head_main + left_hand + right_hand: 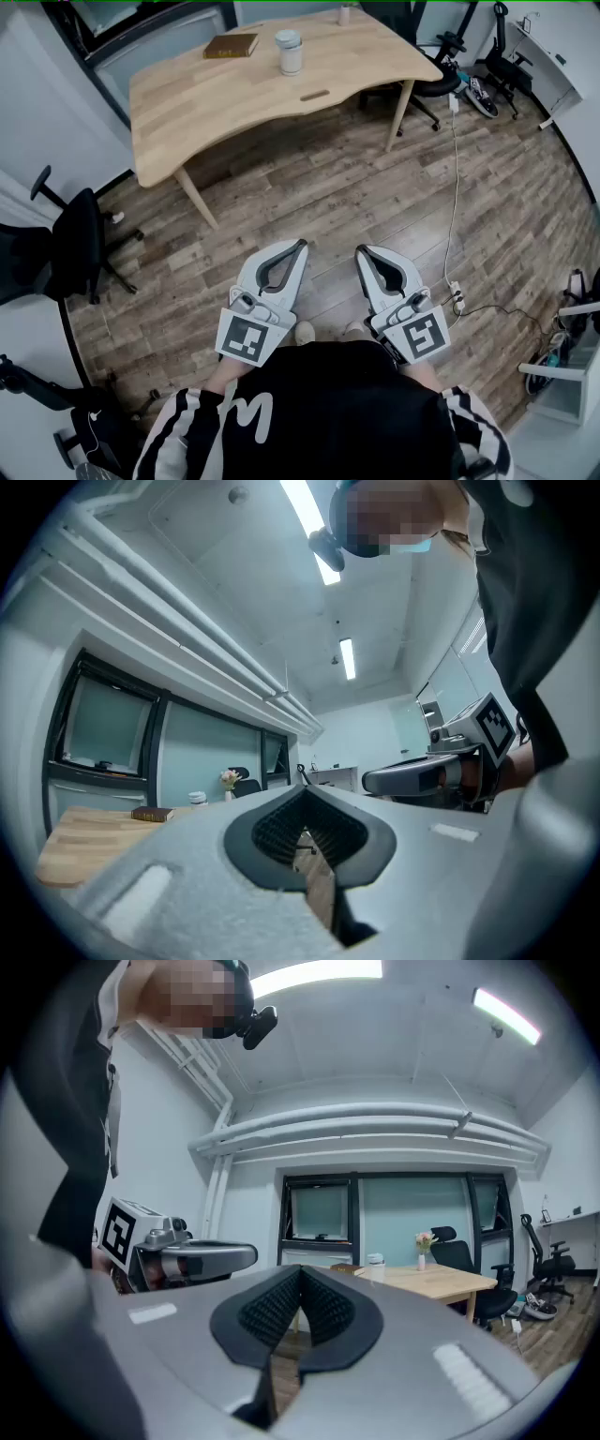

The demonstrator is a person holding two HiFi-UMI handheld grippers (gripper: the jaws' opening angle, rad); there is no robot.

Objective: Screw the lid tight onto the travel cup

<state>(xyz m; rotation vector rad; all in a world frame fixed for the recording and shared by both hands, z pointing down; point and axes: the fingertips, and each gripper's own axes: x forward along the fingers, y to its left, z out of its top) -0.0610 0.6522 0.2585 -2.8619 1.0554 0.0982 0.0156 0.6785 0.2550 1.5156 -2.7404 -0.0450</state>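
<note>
The white travel cup stands upright with its lid on top, far off on the wooden table. It shows small in the right gripper view and tiny in the left gripper view. My left gripper and right gripper are held level, side by side, close to the person's body over the floor, well short of the table. Both are shut with nothing between the jaws. Each gripper shows in the other's view: the right gripper and the left gripper.
A brown book lies on the table left of the cup. A small vase of flowers stands at the table's far edge. Black office chairs flank the table. A white cable and power strip run over the wood floor at right.
</note>
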